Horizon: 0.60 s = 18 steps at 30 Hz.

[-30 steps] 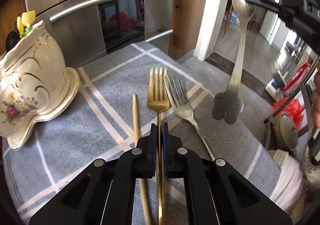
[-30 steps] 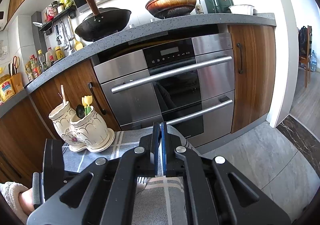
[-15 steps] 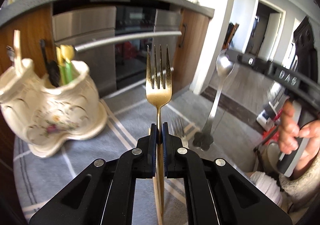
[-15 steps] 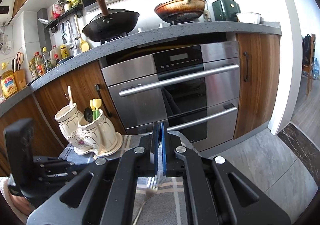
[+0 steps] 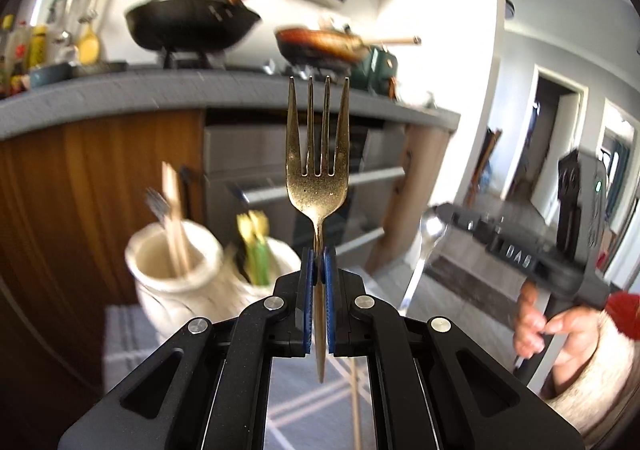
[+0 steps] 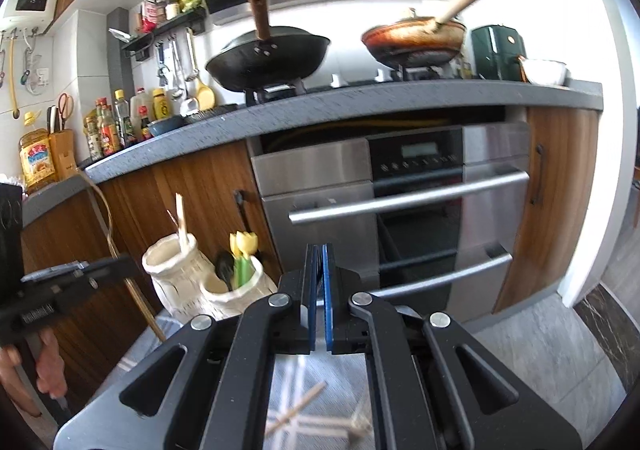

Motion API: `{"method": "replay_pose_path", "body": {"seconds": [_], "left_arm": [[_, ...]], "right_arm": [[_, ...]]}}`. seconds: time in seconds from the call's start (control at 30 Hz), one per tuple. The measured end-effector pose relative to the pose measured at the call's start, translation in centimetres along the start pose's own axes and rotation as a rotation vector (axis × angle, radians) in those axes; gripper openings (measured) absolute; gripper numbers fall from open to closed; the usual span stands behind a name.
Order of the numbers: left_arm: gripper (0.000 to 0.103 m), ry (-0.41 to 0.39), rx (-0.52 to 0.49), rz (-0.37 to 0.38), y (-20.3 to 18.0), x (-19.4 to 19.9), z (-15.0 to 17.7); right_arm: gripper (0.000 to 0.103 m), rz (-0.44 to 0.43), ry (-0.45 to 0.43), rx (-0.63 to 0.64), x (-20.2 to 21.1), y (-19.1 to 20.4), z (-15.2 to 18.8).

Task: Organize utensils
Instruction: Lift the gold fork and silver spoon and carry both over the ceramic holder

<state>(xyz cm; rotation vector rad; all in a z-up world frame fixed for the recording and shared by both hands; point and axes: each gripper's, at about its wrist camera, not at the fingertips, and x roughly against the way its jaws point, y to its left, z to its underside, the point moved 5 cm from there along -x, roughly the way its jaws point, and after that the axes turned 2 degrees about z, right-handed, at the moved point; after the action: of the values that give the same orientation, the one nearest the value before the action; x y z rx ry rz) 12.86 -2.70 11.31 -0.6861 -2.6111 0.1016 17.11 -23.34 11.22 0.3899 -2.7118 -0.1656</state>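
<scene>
fingers of the left gripper (image 5: 319, 250) squeeze a gold fork (image 5: 317, 165), held up in the air, prongs up. right gripper (image 6: 319, 250) fingers pinch a silver spoon (image 5: 428, 234) hanging down beside it.

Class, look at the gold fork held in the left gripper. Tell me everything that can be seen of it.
The gold-coloured metal fork has four long tines, a rounded shoulder and a slim handle. Its surface looks shiny and slightly speckled. It stands upright, tines up, lifted clear of the grey checked cloth. The left gripper is shut on its handle just below the neck, blue pads pressing both sides; the handle's end hangs beneath them.
</scene>
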Motion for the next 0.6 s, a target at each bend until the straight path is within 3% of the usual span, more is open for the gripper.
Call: {"method": "replay_pose_path", "body": {"seconds": [0.33, 0.6], "left_arm": [[0.006, -0.148, -0.023, -0.15, 5.6, 3.2, -7.9], [0.006, -0.133, -0.027, -0.266, 9.0, 0.3, -7.9]], "right_arm": [[0.002, -0.026, -0.048, 0.032, -4.0, 4.1, -5.0], [0.002, 0.057, -0.088, 0.078, -8.0, 5.6, -5.5]]}}
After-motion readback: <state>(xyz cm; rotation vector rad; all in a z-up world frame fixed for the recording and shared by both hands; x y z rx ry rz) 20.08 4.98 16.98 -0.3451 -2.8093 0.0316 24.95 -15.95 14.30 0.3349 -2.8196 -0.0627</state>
